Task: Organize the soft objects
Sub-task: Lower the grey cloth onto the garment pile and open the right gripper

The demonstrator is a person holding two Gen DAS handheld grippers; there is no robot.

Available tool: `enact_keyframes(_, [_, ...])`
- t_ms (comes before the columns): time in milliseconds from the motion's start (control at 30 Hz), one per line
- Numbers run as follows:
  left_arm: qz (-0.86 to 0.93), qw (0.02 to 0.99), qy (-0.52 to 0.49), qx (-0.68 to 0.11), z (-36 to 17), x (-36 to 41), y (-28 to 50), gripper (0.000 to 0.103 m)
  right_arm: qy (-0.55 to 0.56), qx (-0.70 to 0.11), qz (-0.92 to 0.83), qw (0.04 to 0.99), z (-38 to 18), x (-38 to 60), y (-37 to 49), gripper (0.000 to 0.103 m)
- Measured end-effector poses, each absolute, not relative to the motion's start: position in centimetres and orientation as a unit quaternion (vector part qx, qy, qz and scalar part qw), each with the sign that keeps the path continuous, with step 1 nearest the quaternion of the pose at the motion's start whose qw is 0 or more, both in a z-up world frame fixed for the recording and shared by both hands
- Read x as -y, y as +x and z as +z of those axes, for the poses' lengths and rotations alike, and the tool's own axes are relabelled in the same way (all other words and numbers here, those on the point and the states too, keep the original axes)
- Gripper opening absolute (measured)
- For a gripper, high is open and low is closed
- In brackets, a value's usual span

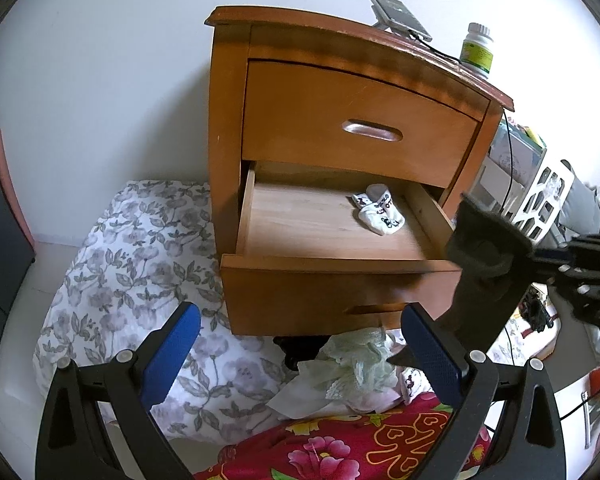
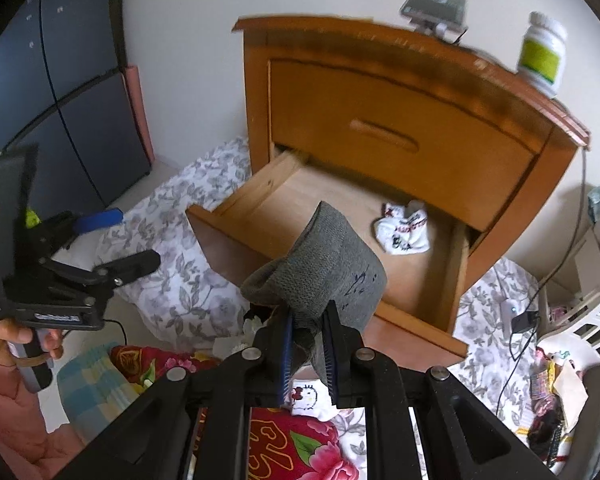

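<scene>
Right claw [image 2: 307, 344] pinched nearly closed on a grey sock [image 2: 332, 256], gripping one end so the rest stands up and flops forward, clear of the blue pads. Poised just in front of the near edge of the open lower drawer [image 2: 420, 308] of the wooden nightstand [image 2: 400, 92], angled down toward the drawer floor, presumably to drop the sock inside. From the left wrist view, same sock [image 1: 484, 256] seen dangling at the drawer's right front corner, not yet over the drawer floor.

Left claw [image 1: 300, 356] spread wide with nothing between its blue pads, hanging low in front of the drawer front and above a heap of soft things on the bed: a pale green lacy cloth [image 1: 356, 364] and a small white printed sock [image 2: 306, 398], lying on a red floral quilt [image 1: 340, 448]. Likely parked there ready for the next pick.

Already in the drawer: a balled pair of white printed socks [image 1: 378, 210], toward the far right, leaving the left and near floor bare for the grey one. Upper drawer [image 1: 360, 120] closed. On top, a white pill bottle [image 1: 477, 50] and a phone on a stand [image 1: 398, 14], well apart from the work.
</scene>
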State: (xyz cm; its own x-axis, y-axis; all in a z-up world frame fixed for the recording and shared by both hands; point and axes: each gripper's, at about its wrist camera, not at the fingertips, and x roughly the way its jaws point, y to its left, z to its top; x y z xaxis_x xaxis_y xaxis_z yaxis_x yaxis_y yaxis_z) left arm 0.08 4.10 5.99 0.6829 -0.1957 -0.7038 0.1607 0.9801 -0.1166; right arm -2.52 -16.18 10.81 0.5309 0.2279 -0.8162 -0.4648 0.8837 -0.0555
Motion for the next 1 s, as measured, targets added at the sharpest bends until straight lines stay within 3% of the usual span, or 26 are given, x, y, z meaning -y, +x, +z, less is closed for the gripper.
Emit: enact_keyframes(1000, [-0.092,0.902,-0.031,-0.421,3.3,-5.1,2.3,0.100,-0.175,-0.614,0.180,0.748,-7.4,13.1,1.6,0.015])
